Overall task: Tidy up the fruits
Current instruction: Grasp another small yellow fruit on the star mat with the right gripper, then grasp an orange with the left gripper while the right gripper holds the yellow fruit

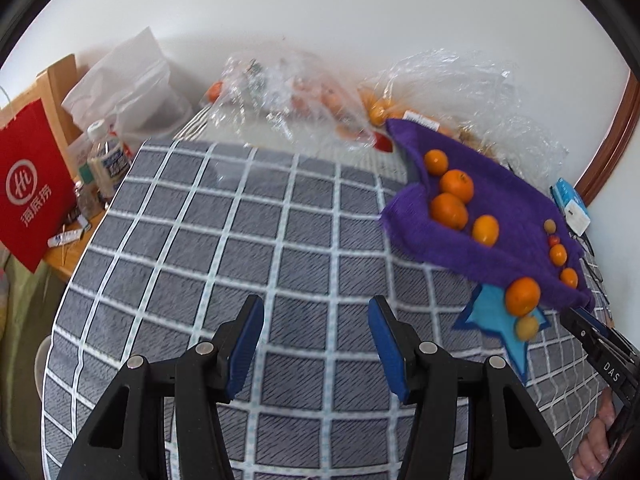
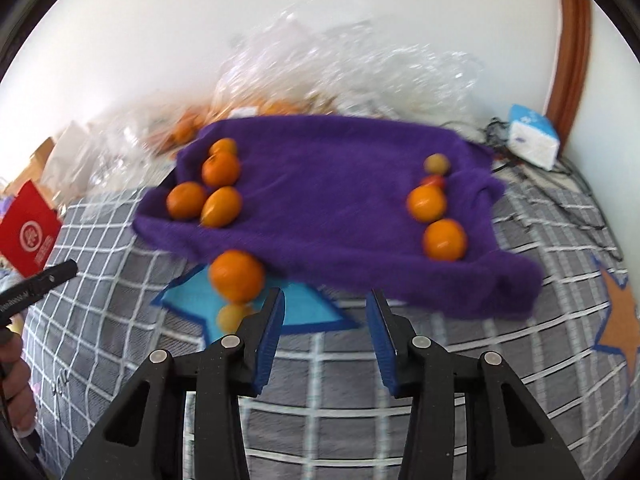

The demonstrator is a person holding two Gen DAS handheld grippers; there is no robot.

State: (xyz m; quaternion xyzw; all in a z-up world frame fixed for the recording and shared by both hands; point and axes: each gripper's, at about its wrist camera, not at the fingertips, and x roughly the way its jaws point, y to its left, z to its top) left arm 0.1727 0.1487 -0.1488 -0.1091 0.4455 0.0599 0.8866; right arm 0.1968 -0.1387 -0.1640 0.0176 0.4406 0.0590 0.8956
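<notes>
A purple cloth lies on the checked bedcover, with a cluster of oranges on one side and a row of oranges and small fruits on the other. One orange and a small yellow fruit sit on a blue star patch at the cloth's near edge. My right gripper is open and empty just in front of the cloth. My left gripper is open and empty over bare bedcover, left of the cloth.
Clear plastic bags holding more oranges lie along the wall. A red paper bag, bottles and a white bag stand at the left on a wooden table. A blue-white box and cables lie at the right. An orange star patch is at the far right.
</notes>
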